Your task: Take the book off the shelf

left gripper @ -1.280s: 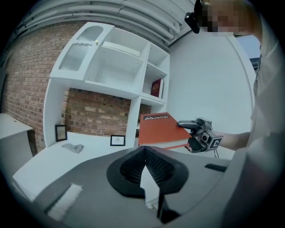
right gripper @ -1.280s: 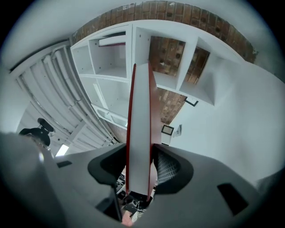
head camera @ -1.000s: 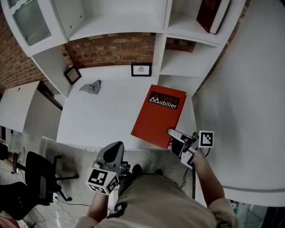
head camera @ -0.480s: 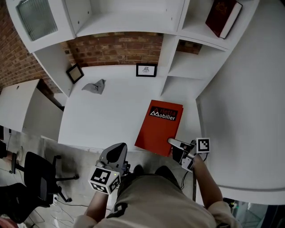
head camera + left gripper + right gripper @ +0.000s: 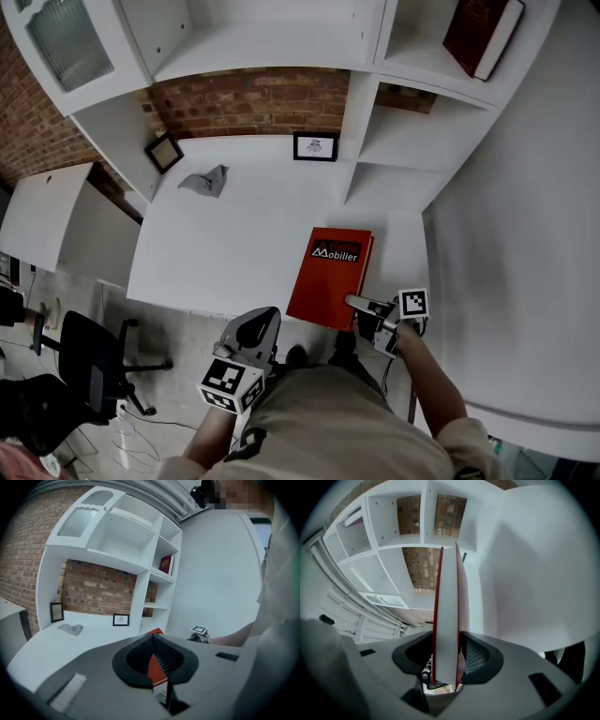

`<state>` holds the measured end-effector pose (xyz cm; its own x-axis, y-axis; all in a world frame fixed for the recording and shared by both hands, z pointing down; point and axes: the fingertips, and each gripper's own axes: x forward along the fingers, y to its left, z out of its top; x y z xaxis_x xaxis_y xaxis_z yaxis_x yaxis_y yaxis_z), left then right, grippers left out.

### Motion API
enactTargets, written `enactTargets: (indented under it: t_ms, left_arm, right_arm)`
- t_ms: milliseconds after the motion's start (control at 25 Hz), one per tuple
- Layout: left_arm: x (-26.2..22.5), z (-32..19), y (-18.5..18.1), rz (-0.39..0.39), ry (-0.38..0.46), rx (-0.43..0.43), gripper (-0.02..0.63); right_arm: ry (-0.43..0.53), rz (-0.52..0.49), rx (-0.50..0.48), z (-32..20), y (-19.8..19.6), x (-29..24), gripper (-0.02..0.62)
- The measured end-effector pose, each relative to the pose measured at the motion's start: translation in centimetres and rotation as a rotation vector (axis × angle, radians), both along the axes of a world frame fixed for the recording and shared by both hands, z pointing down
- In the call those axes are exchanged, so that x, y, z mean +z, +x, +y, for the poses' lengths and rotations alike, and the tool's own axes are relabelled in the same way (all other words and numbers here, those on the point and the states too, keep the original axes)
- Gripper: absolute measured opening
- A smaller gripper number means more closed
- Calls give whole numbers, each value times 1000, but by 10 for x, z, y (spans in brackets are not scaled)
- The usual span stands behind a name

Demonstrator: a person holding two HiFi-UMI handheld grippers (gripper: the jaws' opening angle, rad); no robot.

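Note:
A red book (image 5: 333, 277) with white lettering on its cover hangs low over the white desk (image 5: 225, 248), close to the right shelf unit. My right gripper (image 5: 361, 309) is shut on its near right corner. In the right gripper view the book (image 5: 446, 616) stands edge-on between the jaws, its white pages showing and the pads (image 5: 476, 656) against its covers. My left gripper (image 5: 251, 330) hovers off the desk's front edge, shut and holding nothing. From the left gripper view a corner of the red book (image 5: 154, 631) peeks over the jaws.
A dark red book (image 5: 483, 33) leans in the upper right shelf compartment. On the desk stand a small picture frame (image 5: 316, 146) and a second frame (image 5: 164, 152), with a crumpled grey cloth (image 5: 205, 180) between them. An office chair (image 5: 89, 375) stands on the floor at the left.
The right gripper has drawn the red book nearer to me and a little to the right, and its cover now lies squarer to the desk. The left gripper has barely shifted.

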<state>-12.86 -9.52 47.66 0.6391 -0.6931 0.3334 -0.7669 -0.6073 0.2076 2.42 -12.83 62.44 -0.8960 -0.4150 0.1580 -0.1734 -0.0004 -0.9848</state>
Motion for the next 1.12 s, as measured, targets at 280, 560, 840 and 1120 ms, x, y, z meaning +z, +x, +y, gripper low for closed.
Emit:
enactTargets:
  t_ms: [280, 560, 840, 1120]
  left_arm:
    - [2, -9, 31, -23, -10, -3, 2]
    - [0, -22, 39, -21, 17, -31, 2]
    - [4, -30, 26, -14, 15, -69, 2]
    - [9, -34, 13, -13, 9, -79, 2]
  right_arm:
    - [-56, 20, -40, -30, -3, 34, 175]
    - [-71, 65, -99, -53, -14, 45, 175]
    - [-111, 197, -80, -67, 0, 69, 160]
    - [-123, 414, -116, -69, 4, 99, 167]
